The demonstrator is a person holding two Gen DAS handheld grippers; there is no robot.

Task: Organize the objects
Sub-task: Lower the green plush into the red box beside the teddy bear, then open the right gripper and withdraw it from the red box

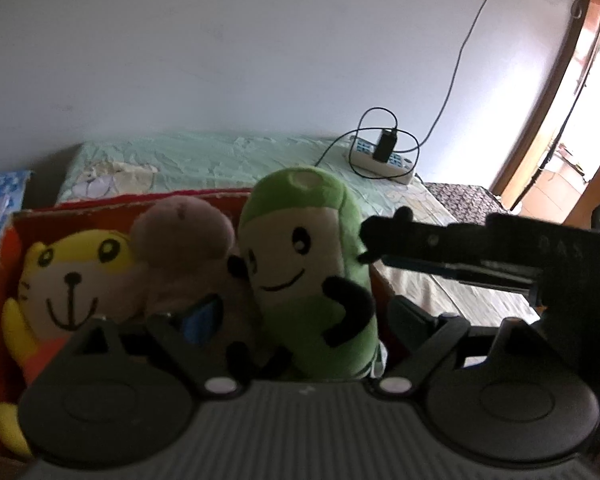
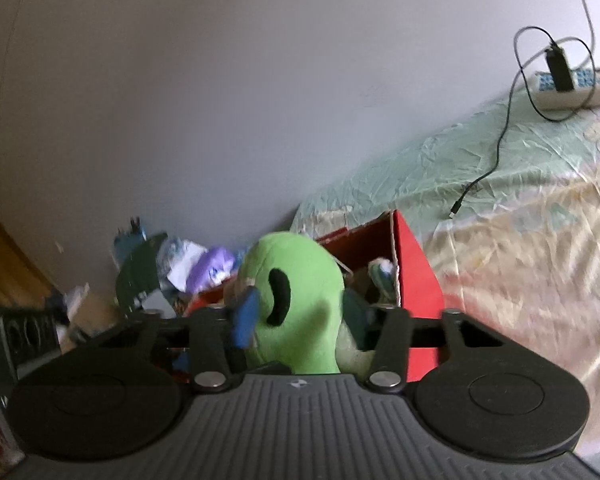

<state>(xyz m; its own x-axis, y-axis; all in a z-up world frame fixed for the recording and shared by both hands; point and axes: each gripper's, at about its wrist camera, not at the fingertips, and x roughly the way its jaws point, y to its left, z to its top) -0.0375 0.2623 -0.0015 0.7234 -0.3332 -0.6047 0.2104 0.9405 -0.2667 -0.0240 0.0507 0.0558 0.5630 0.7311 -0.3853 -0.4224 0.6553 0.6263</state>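
A green plush (image 1: 312, 264) with a smiling face stands upright at the right end of a red box (image 1: 100, 200). My left gripper (image 1: 306, 316) is open around its lower body, and both pads stand clear of it. My right gripper (image 1: 366, 246) reaches in from the right to the plush's upper side. In the right wrist view the green plush (image 2: 296, 288) sits pinched between the pads of the right gripper (image 2: 300, 316), over the red box (image 2: 416, 272). A yellow tiger plush (image 1: 72, 276) and a brown plush (image 1: 184, 240) lie in the box to the left.
The box rests on a bed with a pale green sheet (image 1: 220, 156). A power strip (image 1: 384, 160) with a charger and looped cable lies at the bed's far end by the wall. Bags and clutter (image 2: 188, 264) pile up beyond the box. A doorway (image 1: 580, 100) opens at the right.
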